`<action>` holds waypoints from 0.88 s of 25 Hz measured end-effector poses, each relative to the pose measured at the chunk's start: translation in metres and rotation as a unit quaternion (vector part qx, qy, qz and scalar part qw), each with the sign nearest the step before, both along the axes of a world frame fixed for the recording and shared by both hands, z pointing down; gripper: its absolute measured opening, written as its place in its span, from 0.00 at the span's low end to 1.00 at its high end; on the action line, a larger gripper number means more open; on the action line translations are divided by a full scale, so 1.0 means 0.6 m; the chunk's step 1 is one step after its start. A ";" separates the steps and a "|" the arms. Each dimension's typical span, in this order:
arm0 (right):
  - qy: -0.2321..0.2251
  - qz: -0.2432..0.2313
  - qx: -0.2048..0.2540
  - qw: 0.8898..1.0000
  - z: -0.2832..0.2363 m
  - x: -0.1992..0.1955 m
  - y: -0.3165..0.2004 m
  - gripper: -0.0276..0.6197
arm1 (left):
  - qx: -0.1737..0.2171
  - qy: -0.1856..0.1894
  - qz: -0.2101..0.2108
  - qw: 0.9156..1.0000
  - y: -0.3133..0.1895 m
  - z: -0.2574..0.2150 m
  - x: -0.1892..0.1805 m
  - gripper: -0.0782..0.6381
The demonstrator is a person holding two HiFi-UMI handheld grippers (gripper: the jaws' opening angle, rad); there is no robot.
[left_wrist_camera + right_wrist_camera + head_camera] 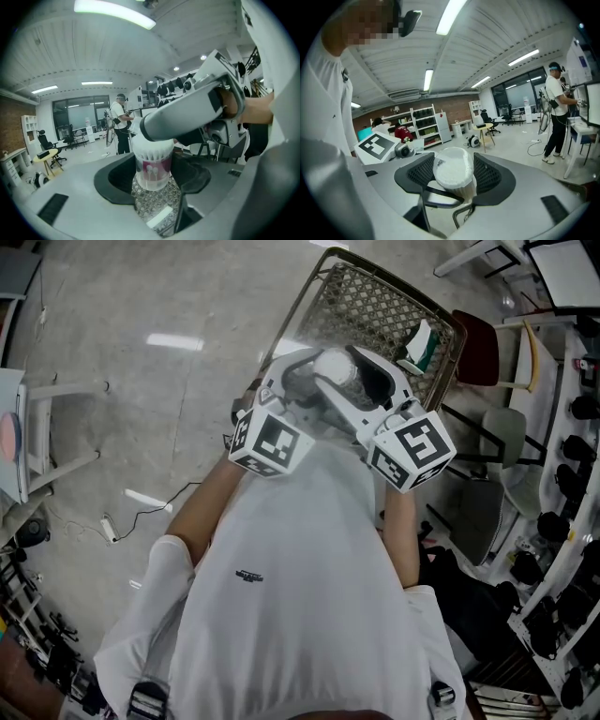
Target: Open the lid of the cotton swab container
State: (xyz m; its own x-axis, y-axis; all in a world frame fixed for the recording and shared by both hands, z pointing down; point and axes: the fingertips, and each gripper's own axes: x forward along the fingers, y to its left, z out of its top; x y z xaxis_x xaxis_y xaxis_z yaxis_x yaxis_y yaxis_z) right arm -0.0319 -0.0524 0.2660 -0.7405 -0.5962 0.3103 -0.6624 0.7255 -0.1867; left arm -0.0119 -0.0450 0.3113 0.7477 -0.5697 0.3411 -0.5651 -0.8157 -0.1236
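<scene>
Container (335, 367): hangs in mid-air before the chest, above a woven chair (375, 306). Left gripper (152, 164): clamps the body, jaws wide, pads on both sides. Right gripper (452, 161): grips the lid (452, 172) at its rim. Advise holding the body steady and level and pulling the lid straight off, to avoid spilling swabs (151, 152). Nearby: 1 green-white item (421, 343) on the chair, 1 cable (150, 512) on the floor. No obstruction to the pull.
</scene>
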 end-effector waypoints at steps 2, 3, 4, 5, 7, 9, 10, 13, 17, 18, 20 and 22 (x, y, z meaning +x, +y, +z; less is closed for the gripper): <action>0.000 0.006 -0.002 1.000 -0.001 -0.001 -0.002 0.44 | 0.002 0.000 -0.001 1.000 -0.001 -0.001 -0.002 0.42; 0.004 0.007 -0.001 1.000 -0.001 -0.002 -0.002 0.44 | 0.004 -0.001 -0.001 1.000 -0.001 -0.001 -0.002 0.42; 0.005 0.007 0.000 1.000 -0.002 -0.002 -0.002 0.44 | 0.004 -0.001 0.000 1.000 -0.001 -0.002 -0.003 0.42; 0.003 0.006 0.000 1.000 -0.003 -0.002 -0.002 0.44 | 0.003 0.001 0.000 1.000 -0.002 -0.002 -0.003 0.42; 0.001 0.005 0.001 1.000 -0.004 -0.002 -0.002 0.44 | 0.002 0.004 0.001 1.000 -0.002 -0.002 -0.003 0.42; -0.007 0.003 0.002 1.000 -0.007 -0.001 -0.001 0.44 | -0.002 0.012 0.002 1.000 -0.001 -0.003 -0.001 0.43; -0.014 0.003 0.003 1.000 -0.010 0.000 0.001 0.44 | -0.005 0.018 0.002 1.000 -0.001 -0.004 -0.001 0.43; -0.036 0.002 0.020 0.999 -0.024 0.003 0.003 0.44 | -0.010 0.034 0.002 0.999 0.000 -0.011 0.001 0.43; -0.049 0.011 0.044 0.998 -0.037 0.005 0.005 0.44 | -0.012 0.043 0.004 0.999 -0.002 -0.017 0.002 0.43; -0.052 0.012 0.048 0.997 -0.040 0.006 0.005 0.44 | -0.012 0.043 0.005 0.999 -0.003 -0.019 0.003 0.43; -0.061 0.015 0.053 0.997 -0.046 0.009 0.006 0.44 | -0.010 0.043 0.008 0.999 -0.003 -0.022 0.004 0.43; -0.067 0.018 0.057 0.996 -0.050 0.012 0.008 0.44 | -0.007 0.042 0.012 0.999 -0.002 -0.026 0.005 0.43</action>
